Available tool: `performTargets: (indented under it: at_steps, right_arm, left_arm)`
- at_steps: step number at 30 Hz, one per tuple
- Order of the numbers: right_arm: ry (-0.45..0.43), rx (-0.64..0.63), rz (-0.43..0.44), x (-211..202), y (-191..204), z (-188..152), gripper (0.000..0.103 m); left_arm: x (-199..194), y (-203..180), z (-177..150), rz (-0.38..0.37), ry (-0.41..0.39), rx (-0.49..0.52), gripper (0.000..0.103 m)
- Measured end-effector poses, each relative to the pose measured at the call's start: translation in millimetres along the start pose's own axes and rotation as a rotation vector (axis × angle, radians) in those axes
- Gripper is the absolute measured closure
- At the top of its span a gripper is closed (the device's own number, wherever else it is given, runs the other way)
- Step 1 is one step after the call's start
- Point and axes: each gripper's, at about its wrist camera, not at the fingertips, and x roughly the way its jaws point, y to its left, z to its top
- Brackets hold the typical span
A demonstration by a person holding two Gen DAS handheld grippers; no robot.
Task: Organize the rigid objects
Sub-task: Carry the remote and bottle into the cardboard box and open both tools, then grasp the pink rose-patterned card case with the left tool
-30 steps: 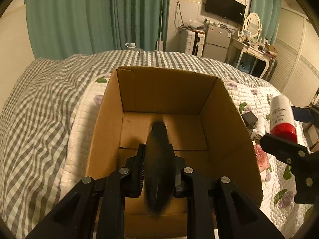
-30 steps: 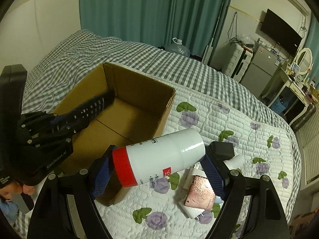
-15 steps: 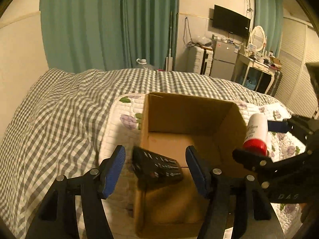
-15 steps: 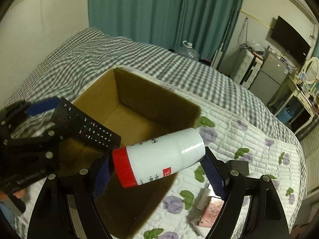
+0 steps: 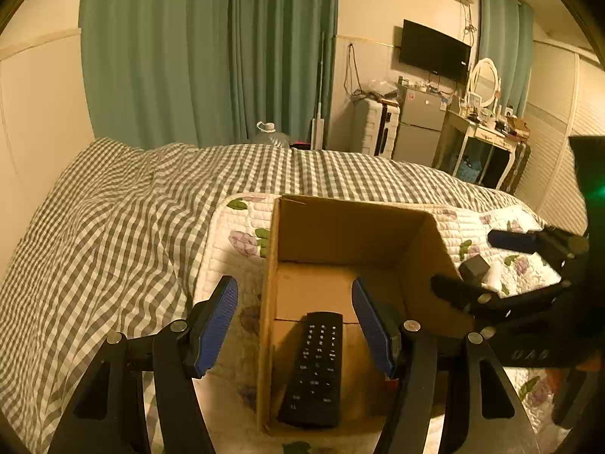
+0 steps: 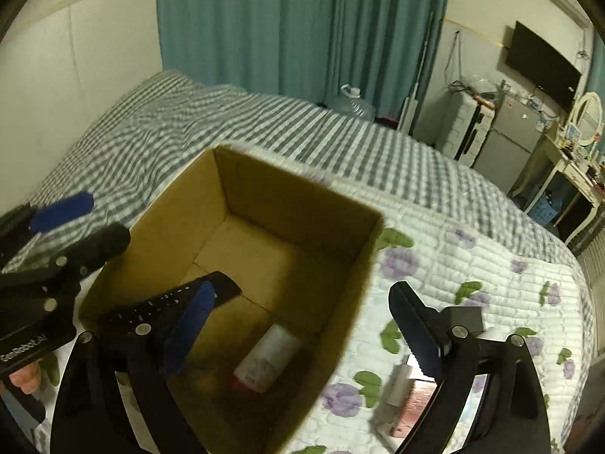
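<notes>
On the quilted floral bedspread (image 5: 234, 223) stands an open brown cardboard box (image 5: 340, 227), flaps removed, its rim unobstructed on all four sides. Left gripper (image 5: 295, 325): jaws spread wide and empty, straddling the box's left wall, one blue-padded finger outside over the quilt, the other above the interior. Below it, a black rectangular remote control (image 5: 315, 369) lies flat on the box floor at the near left, one long edge close to the left wall. Right gripper (image 6: 298, 329): jaws likewise wide apart and empty, spanning the box's right wall. Beneath it, a white cylindrical bottle with a red cap (image 6: 264, 355) lies on its side on the floor near the right corner, apart from the remote; bare cardboard floor remains toward the far wall. Outside, right of the box, a small black cube (image 6: 467, 317) and a pink rectangular packet (image 6: 412, 405) rest on the quilt.
</notes>
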Motion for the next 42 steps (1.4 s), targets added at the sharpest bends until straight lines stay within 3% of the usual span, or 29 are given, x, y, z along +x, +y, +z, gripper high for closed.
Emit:
performTargets:
  at_steps: [12, 20, 27, 35, 42]
  right_arm:
    - [-0.074, 0.073, -0.12, -83, -75, -30, 0.005]
    - [-0.078, 0.119, -0.21, -109, -136, -63, 0.0]
    - [-0.031, 0.163, -0.247, -94, -183, -89, 0.0]
    - [0.065, 0.192, -0.246, -35, -222, -121, 0.0]
    - [0.147, 0.145, -0.322, -6, -242, -137, 0.0]
  left_arm:
    - [-42, -95, 5, -0.049, -0.036, 0.098, 0.032]
    - [-34, -164, 2, -0.081, -0.01, 0.143, 0.032]
    - [3, -212, -12, -0.089, 0.066, 0.187, 0.032]
    - [65, -251, -49, -0.09, 0.209, 0.224, 0.032]
    - [110, -276, -77, -0.128, 0.323, 0.215, 0.032]
